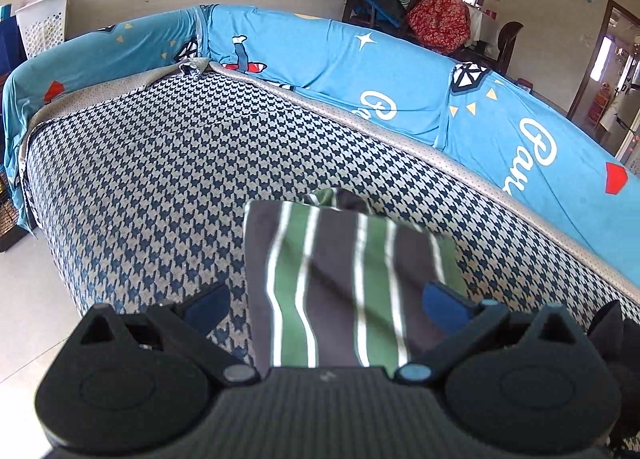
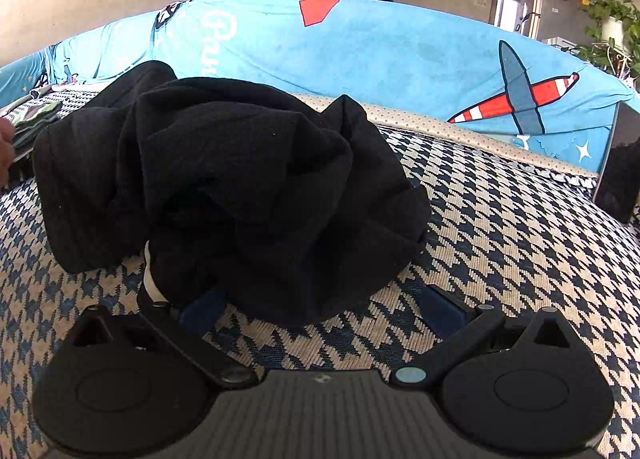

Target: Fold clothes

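A folded green, grey and white striped garment [image 1: 340,283] lies on the blue-and-cream houndstooth seat cover [image 1: 140,179], between the wide-spread fingers of the left gripper [image 1: 326,303]. At the right gripper's [image 2: 320,305] twelve o'clock sits a crumpled black garment [image 2: 224,179]; its fingers too are wide apart, gripping nothing.

L gripper [image 1: 326,303] is hovering w/ jaws spread wide, nothing between them, and R gripper [image 2: 320,309] is sitting low w/ jaws likewise wide apart, gripping nothing.
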Demonstrator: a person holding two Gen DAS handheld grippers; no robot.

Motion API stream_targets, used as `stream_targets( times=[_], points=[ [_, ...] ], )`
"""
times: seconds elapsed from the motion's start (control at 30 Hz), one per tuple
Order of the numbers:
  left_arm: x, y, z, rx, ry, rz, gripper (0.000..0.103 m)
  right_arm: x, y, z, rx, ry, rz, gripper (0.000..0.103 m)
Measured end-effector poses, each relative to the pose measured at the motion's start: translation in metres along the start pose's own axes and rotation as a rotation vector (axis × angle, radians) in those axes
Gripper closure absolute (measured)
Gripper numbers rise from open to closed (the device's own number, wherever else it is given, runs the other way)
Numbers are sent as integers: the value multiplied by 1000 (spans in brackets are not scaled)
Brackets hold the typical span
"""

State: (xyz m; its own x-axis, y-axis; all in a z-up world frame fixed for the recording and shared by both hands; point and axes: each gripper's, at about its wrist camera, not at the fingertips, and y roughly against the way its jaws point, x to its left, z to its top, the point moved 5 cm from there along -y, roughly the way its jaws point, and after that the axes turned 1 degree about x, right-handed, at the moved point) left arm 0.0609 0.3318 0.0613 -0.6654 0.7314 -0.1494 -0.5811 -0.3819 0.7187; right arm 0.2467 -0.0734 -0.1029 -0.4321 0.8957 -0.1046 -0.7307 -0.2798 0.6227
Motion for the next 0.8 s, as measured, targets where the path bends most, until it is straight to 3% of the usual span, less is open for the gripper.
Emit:
stream_targets(
  times=[0.3, 0.4, 0.53, 0.8],
  points=[
    [-94, 9, -50, 72, -151, -200, 0, 0, 0, 0, 0, 0, 0, 0],
    [-124, 15, -74, 63, -231, -205, 0, 0, 0, 0, 0, 0, 0, 0],
    [-147, 9, -98, 97, -260, -229, 0, 0, 0, 0, 0, 0, 1, 0],
    [-165, 2, -135, 106, -352, -159, 0, 0, 0, 0, 0, 1, 1, 0]
  ],
)
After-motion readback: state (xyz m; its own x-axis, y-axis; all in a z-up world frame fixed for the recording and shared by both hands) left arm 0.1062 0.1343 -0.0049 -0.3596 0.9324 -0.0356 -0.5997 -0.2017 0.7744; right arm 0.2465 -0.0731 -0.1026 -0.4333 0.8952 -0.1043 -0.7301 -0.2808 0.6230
